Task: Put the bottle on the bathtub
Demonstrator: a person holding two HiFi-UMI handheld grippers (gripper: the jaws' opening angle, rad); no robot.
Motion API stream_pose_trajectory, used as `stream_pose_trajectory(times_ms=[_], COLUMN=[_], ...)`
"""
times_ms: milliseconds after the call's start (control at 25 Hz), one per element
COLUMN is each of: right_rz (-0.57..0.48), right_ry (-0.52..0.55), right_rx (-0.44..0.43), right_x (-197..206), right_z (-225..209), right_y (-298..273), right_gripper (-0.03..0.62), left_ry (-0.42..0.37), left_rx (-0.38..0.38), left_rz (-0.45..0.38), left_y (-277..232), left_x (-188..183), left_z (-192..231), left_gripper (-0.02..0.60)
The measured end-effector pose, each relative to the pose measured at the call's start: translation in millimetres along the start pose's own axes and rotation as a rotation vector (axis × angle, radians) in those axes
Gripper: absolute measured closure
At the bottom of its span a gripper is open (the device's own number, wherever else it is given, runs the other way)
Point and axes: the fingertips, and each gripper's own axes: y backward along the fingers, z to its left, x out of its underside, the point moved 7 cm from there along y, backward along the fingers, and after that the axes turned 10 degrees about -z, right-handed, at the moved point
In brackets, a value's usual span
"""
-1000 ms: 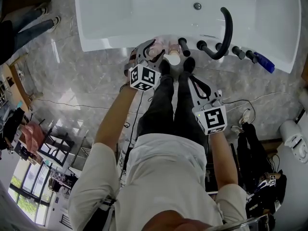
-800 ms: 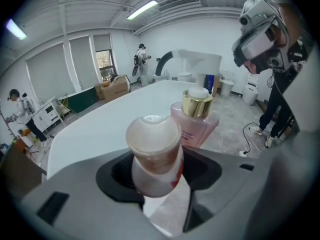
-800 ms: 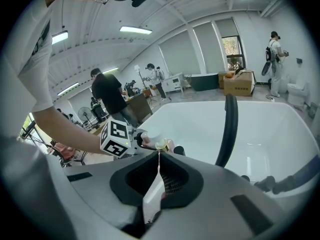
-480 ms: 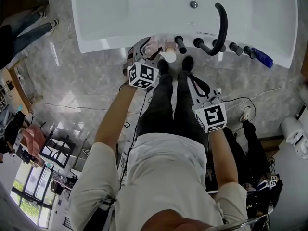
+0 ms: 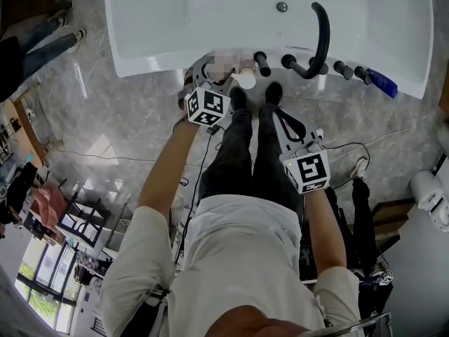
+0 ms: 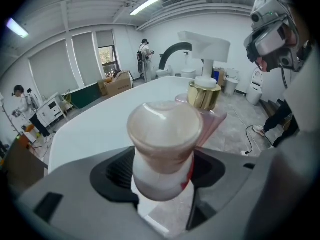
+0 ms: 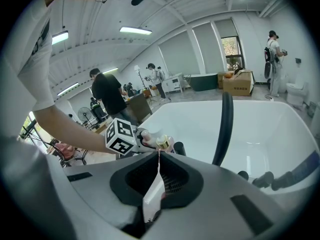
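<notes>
Overhead, a white bathtub [image 5: 175, 27] is stretching across the top of the head view, sitting on a grey marbled floor [image 5: 126, 111]. A person in a white shirt [image 5: 238, 258] and black trousers [image 5: 242, 153] is standing close against the tub's near side. A black curved faucet [image 5: 324, 37] is arching up from the near rim over the basin. A row of black knobs [image 5: 261, 63] is running along that rim beside it, and a blue object [image 5: 379, 84] is lying at the rim's right end. The left gripper [image 5: 215, 71] is reaching to the near rim just left of the knobs, and its jaws have just been opening. They are now standing wide, with the ribbed pads not pressing on anything. The bottle [image 6: 164, 149], white with a rounded pinkish cap, is standing upright between them, released. Its foot is hiding behind the gripper's body, so whether it is resting on the rim cannot be told from that view. Just beyond it, a pink bottle [image 6: 205, 96] with a gold collar and a white top is standing on the rim. The right gripper [image 7: 159, 154] is hanging back beside the person's right leg, well apart from the tub. Its jaws are clenched tip to tip on nothing.
</notes>
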Motion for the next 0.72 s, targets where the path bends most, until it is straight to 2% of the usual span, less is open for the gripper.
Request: stream_pose_trajectory(times_ms=[280,480,720], right_rz=[-0.004,-0.027,-0.056], right_ry=[0.019,0.053,0.108], right_rx=[0.001,0.009,0.028], right_x=[-3.1,-21.3,-49.4], right_z=[9.6,19.6,40.0], right_y=[6.5,14.9,37.2], right_gripper=[0.560,0.560,0.559], left_ry=[0.005,0.018,0.030], left_rx=[-0.005,0.002,-0.001], left_rz=[-0.002,0.022,0.006], left_y=[12.4,29.3,69.1], left_x=[-1.8,-4.4,-20.3], left_z=[0.0,-1.4,-3.9], left_gripper=[0.267,0.259,0.258])
